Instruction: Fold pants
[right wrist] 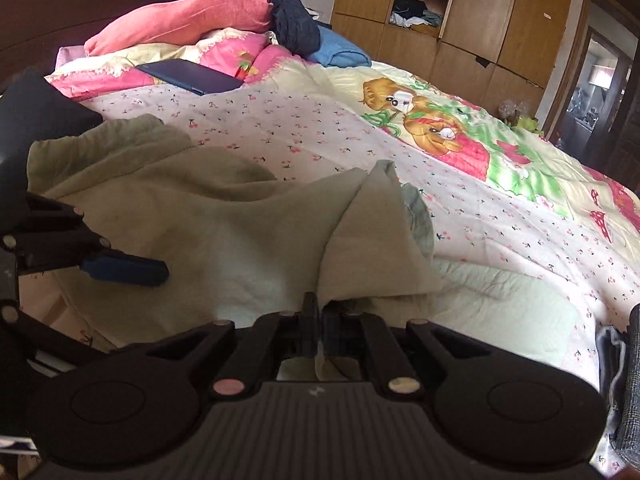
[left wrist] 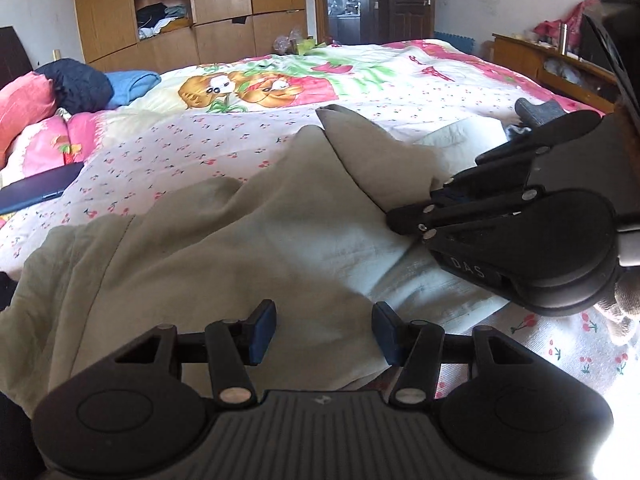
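Observation:
Beige-green pants point(left wrist: 224, 248) lie crumpled on the bed, also seen in the right wrist view point(right wrist: 208, 216). My left gripper point(left wrist: 324, 332) is open, its blue pads point(left wrist: 262, 330) just above the near part of the fabric, holding nothing. My right gripper point(right wrist: 320, 324) is shut on a fold of the pants and lifts it into a peaked ridge point(right wrist: 376, 216). In the left wrist view the right gripper point(left wrist: 404, 216) comes in from the right, pinching that ridge. The left gripper's blue fingers point(right wrist: 124, 270) show at the left of the right wrist view.
A cherry-print quilt point(left wrist: 192, 148) with a cartoon panel point(left wrist: 248, 88) covers the bed. Pink pillows point(right wrist: 180, 16), dark and blue clothes point(right wrist: 316, 36) and a dark tablet point(right wrist: 188, 74) lie at the head. A wooden wardrobe point(left wrist: 224, 8) and side shelf point(left wrist: 552, 60) stand beyond.

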Demonstrator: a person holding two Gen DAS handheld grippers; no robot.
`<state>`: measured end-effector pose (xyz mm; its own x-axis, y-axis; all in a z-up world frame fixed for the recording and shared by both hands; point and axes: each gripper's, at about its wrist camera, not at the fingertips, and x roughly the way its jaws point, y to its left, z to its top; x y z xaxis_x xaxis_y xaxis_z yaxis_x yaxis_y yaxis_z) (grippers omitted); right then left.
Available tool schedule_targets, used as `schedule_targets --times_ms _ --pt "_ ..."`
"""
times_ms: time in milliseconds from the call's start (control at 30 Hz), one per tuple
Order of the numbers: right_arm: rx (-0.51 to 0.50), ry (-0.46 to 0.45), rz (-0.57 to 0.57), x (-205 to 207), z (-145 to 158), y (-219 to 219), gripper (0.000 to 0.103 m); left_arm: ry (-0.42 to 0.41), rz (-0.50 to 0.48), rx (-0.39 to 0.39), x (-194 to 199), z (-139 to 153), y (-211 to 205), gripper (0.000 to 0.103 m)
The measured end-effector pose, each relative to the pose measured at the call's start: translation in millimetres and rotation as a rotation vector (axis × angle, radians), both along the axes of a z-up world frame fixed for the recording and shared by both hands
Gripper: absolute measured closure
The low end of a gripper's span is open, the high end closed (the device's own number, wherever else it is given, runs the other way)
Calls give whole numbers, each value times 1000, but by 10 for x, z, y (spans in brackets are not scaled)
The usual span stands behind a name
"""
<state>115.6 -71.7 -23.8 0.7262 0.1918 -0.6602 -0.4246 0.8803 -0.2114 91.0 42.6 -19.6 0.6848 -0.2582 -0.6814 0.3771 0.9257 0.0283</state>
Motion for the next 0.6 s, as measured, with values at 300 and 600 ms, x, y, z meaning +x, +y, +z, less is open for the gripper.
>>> schedule_targets --times_ms 300,600 --pt "-11 12 -29 94 -13 123 94 -7 8 -16 -53 27 89 36" --pt "71 -14 -99 90 60 20 91 -30 27 -42 -146 52 199 36"
